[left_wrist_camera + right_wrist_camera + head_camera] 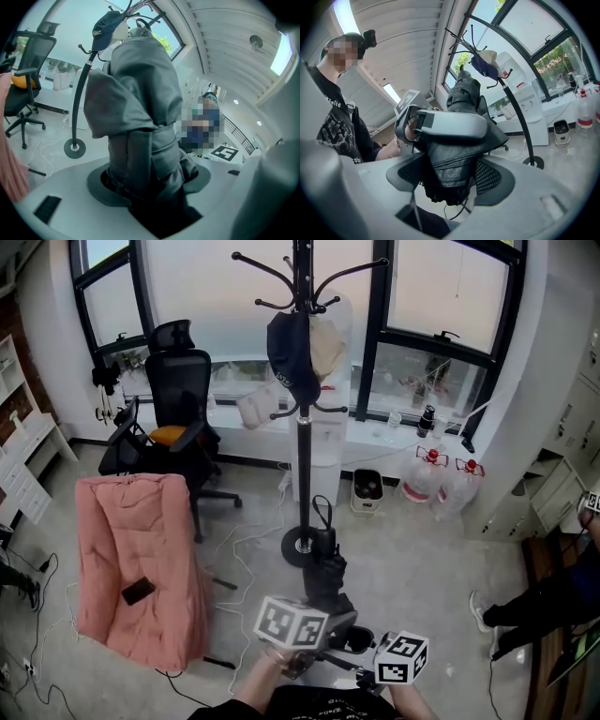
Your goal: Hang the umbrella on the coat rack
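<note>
- Both hands are held low and close together in front of the person's body, the left gripper (150,180) slightly ahead of the right gripper (450,173).
- Both grippers are pointed forward and somewhat downward, toward the base of the coat rack (302,427).
- The left fingers are spread wide and pressed on the grey folded canopy of the umbrella (136,93), which fills the gap between them and extends forward beyond the fingertips.
- The right fingers are closed on the dark, bunched end of the same umbrella. The left gripper is seen clamped on it just beyond the right fingertips.
- The umbrella is thus carried by both grippers. It is off the rack, which stands ahead of the fingers and apart from them.
- One coat rack is counted, with curved hooks in an upper and a lower tier.
- One pink padded chair (141,559) is noted to the left of the fingers.
- Two black office chairs (178,381) appear beyond it.
- Two clear water jugs (427,474) with red caps stand ahead and to the right.
- One dark cap (291,357) hangs on the rack, beside a pale item.
- One flat black device (138,592) lies on the pink chair.
- Two marker cubes (291,622) carry black-and-white square patterns. The cap's emblem and the shirt print cannot be read.
</note>
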{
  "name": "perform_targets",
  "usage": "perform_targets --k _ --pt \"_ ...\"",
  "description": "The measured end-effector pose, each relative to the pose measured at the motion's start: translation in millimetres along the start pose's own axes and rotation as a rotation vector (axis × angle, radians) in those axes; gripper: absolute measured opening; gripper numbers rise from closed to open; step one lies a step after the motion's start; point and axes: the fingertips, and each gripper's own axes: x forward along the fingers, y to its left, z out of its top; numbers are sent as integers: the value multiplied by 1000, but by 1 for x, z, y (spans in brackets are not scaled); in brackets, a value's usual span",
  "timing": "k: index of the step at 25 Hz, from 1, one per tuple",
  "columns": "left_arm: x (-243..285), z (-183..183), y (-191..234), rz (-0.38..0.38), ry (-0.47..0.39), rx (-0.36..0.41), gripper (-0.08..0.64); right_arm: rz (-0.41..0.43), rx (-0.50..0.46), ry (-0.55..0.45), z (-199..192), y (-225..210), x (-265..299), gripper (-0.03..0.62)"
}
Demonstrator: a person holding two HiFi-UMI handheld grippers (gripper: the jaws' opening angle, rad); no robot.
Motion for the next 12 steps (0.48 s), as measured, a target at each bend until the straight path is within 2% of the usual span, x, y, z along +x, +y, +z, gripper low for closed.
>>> perform_targets --k 8,12 --pt "-1 58 29 -9 -4 29 272 10 -29 -42 50 -31 28 307" --pt "-6 101 39 -15 -24 65 272 3 -65 -79 87 -47 39 307"
